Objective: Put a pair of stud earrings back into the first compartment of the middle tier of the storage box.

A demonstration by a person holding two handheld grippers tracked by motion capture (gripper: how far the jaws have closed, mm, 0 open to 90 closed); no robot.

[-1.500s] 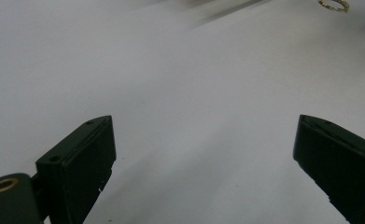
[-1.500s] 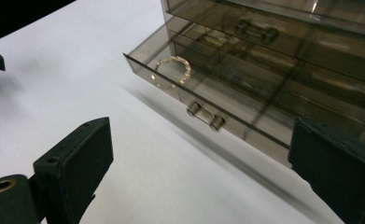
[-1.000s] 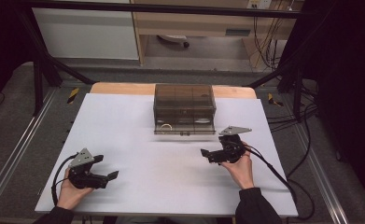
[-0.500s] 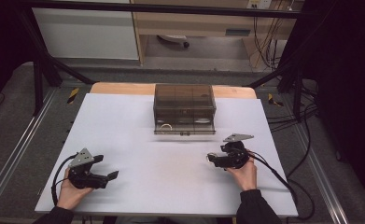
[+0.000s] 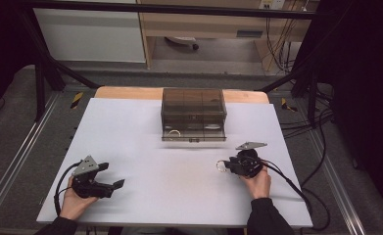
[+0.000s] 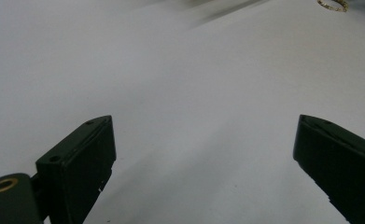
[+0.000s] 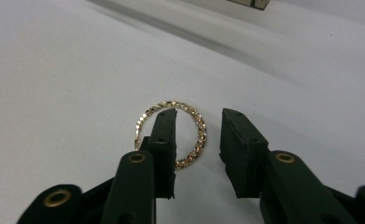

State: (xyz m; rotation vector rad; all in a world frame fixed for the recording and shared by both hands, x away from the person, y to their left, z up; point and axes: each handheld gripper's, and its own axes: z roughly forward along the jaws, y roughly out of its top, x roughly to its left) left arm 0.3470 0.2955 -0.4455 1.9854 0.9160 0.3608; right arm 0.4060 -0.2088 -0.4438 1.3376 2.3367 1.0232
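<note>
While its jaws have just been closing to a narrow gap, the right gripper (image 7: 196,154) straddles the far rim of a gold ring (image 7: 171,134), one jaw inside the hoop, one outside, pads not yet pressing. Round, without a long axis, the ring lies flat on the table (image 5: 179,196), at nine o'clock of the right hand (image 5: 257,183); the left gripper (image 6: 203,154) gapes wide, holding nothing

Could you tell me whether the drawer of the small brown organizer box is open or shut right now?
Open. The bottom drawer sticks out from the front of the organizer box toward the person, and a ring-shaped item lies inside it.
</note>
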